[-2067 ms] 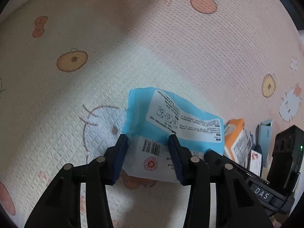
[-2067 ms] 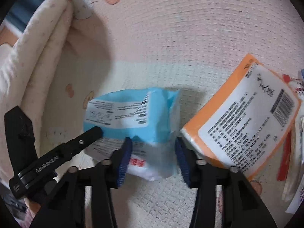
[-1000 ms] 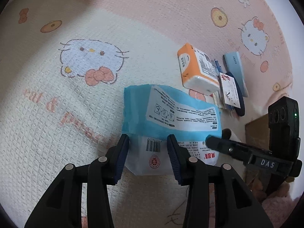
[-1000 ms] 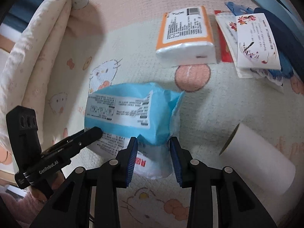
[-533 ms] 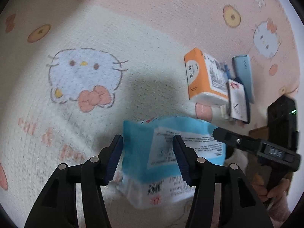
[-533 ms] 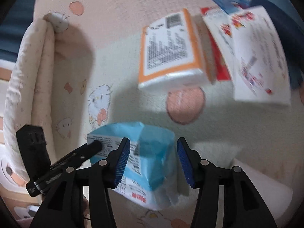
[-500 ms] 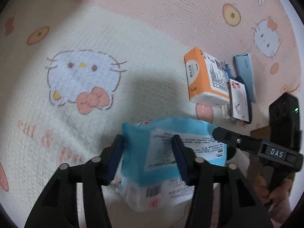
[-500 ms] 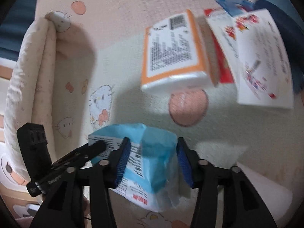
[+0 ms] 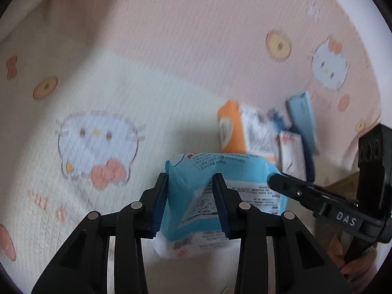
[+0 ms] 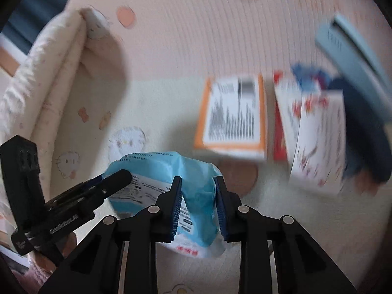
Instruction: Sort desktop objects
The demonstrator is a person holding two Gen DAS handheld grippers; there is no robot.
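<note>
Above a pink and cream cartoon-cat blanket (image 9: 171, 56), the blue tissue pack (image 9: 220, 171) is held between two hand-held grippers, one at each end. Left wrist view: the left gripper (image 9: 191, 201) has its blue-padded jaws pressed against the crumpled left end of the pack, having just been closing, with the pack's plastic bunched between them; the pack's white lower edge hangs below the pads. The right gripper (image 9: 276, 183) enters from the right of this view, its black tip touching the pack's far end. Right wrist view: the right gripper (image 10: 197, 203) has its jaws clamped on the pack's (image 10: 156, 169) right end, these too having just been closing, so that the wrapper folds up between the pads; the left gripper (image 10: 117, 178) reaches in from the lower left and meets the opposite end. Beyond the pack, on the blanket (image 10: 183, 36), lie an orange tissue pack (image 10: 232, 117), label up, and just beside it to the right a white printed packet (image 10: 318, 137) over a red one (image 10: 279, 122), with a dark blue object (image 10: 362, 127) and a pale blue case (image 10: 352, 56) farther right. The background is blurred. A folded cream cloth (image 10: 44, 78) stands at the left edge.
</note>
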